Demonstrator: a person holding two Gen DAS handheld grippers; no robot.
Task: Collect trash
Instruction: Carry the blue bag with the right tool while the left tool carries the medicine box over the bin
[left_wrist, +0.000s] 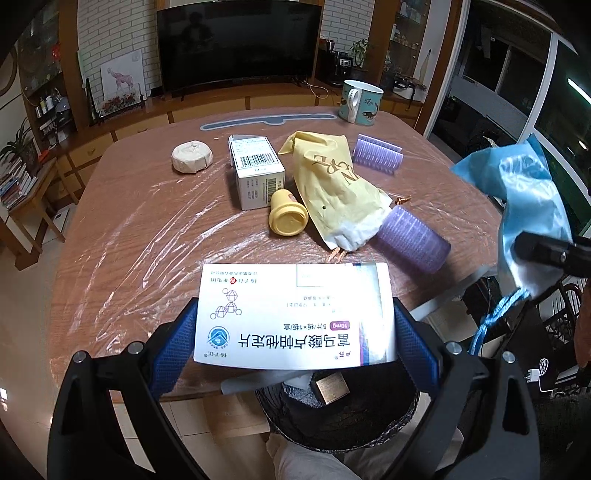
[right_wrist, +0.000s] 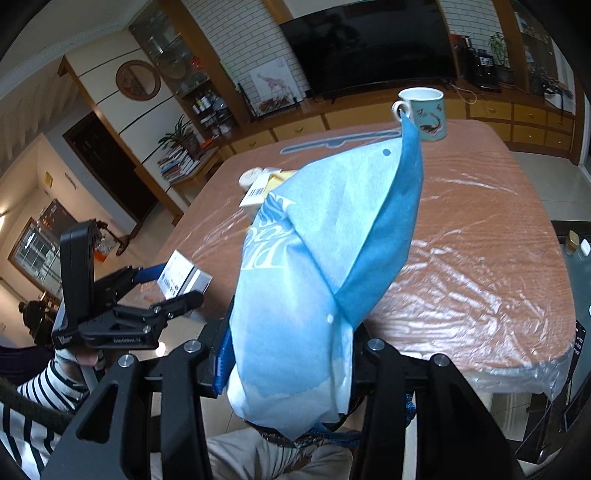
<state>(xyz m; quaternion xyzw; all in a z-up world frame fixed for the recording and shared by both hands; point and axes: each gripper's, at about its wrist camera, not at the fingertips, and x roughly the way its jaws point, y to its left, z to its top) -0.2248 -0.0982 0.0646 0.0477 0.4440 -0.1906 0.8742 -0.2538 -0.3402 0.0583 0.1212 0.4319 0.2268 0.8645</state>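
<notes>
Over the near table edge, left gripper (left_wrist: 295, 332) is pitched down, blue pads (left_wrist: 175, 347) clamped on both short sides of a flat white medicine box (left_wrist: 295, 317). Box sits level between the fingers, printed face up, text upside-down to the camera, blue logo and purple strip visible. Directly under it is a black mesh bin (left_wrist: 332, 417) with a small brown-topped item inside.

Right gripper (right_wrist: 288, 369) is off to the right, also angled down, jaws closed on a crumpled blue bag (right_wrist: 317, 277). Bag stands up out of the jaws, pale blue with a darker blue fold and white lettering, blue cord (right_wrist: 408, 406) hanging below. It blocks most of the right view. Striped sleeve (right_wrist: 44, 391) shows behind the left gripper's handle.

On the table (left_wrist: 129, 240), under clear plastic film: white carton (left_wrist: 256, 173), yellow cap (left_wrist: 287, 218) touching it, cream paper bag (left_wrist: 332, 188), two purple rollers (left_wrist: 413, 240), round white puck (left_wrist: 192, 157), mug (left_wrist: 360, 100) at the far edge.
</notes>
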